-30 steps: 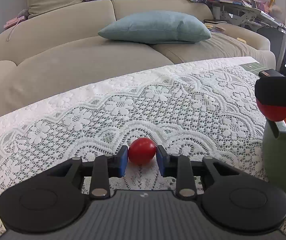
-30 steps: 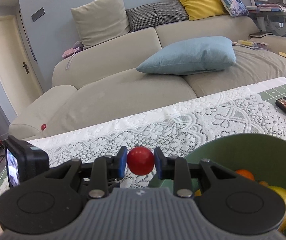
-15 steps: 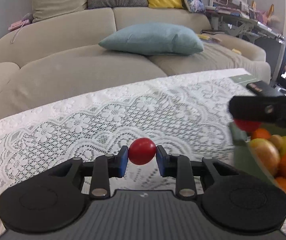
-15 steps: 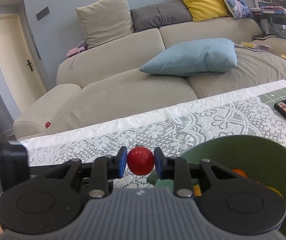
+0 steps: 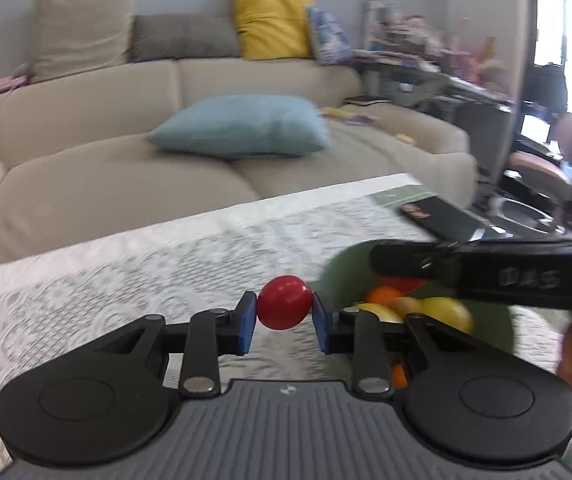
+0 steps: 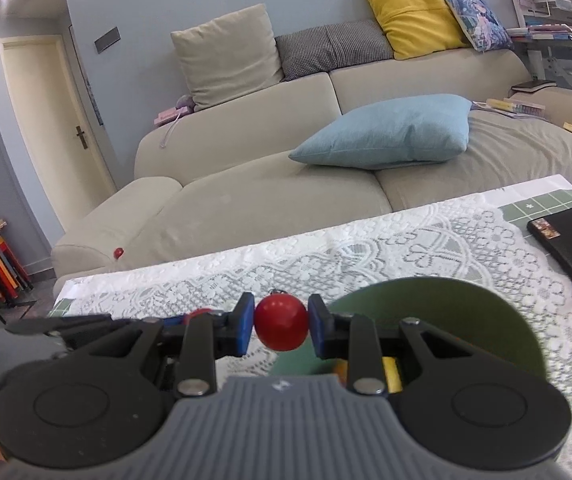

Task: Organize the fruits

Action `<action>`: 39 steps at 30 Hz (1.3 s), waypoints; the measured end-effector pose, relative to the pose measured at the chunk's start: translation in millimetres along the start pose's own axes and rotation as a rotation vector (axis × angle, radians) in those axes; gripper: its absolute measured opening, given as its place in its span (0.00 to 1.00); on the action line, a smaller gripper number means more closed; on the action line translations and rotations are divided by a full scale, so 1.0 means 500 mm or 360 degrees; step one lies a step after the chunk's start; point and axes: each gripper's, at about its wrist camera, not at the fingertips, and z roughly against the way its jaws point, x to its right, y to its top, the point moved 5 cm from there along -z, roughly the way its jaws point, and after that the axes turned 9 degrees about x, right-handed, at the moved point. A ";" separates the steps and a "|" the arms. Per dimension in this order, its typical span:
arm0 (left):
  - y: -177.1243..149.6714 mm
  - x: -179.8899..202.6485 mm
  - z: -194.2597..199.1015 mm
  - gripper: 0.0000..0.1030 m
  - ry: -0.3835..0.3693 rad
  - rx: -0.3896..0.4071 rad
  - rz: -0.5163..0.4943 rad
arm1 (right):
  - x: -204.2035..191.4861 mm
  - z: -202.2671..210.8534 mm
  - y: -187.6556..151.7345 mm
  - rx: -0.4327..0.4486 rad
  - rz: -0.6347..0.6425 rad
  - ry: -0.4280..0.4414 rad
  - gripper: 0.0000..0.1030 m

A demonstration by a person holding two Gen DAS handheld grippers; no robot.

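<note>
A table is being covered by a white lace tablecloth (image 6: 425,248), with a green gridded mat (image 6: 541,208) showing past its far right edge and a black case (image 6: 569,240) lying there. Beyond the table, a beige sofa (image 6: 270,184) is being occupied by a light blue cushion (image 6: 389,132), with beige, checked, yellow and patterned cushions leaning along its back. A cream door (image 6: 50,120) is being shown at far left against the blue-grey wall, and a cluttered desk (image 6: 557,40) at far right.

A green bowl (image 6: 445,308) is sitting on the lace, and orange and yellow fruits (image 5: 445,312) are being held in it.

A small, round, glossy red tomato (image 5: 284,307) is being clamped between the blue pads of the left gripper (image 5: 284,320), lifted clear of the cloth just beside the bowl's left rim. A second red tomato (image 6: 281,326), bearing a small dark stem, is being pinched the same way by the right gripper (image 6: 281,326), above the bowl's near left edge. In the left wrist view, the right gripper is being seen as a black bar over the bowl.
</note>
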 end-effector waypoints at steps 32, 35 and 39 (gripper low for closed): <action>-0.094 0.147 -0.084 0.44 -0.0280 -0.0452 -0.0263 | 0.126 0.045 -0.086 -0.0454 0.0088 -0.0174 0.33; -0.086 0.147 -0.069 0.56 -0.0288 -0.0420 -0.0260 | 0.120 0.055 -0.077 -0.0405 0.0082 -0.0168 0.35; -0.073 0.138 -0.024 0.56 -0.0268 -0.0320 -0.0258 | 0.104 0.085 -0.051 -0.0215 0.0086 -0.0169 0.41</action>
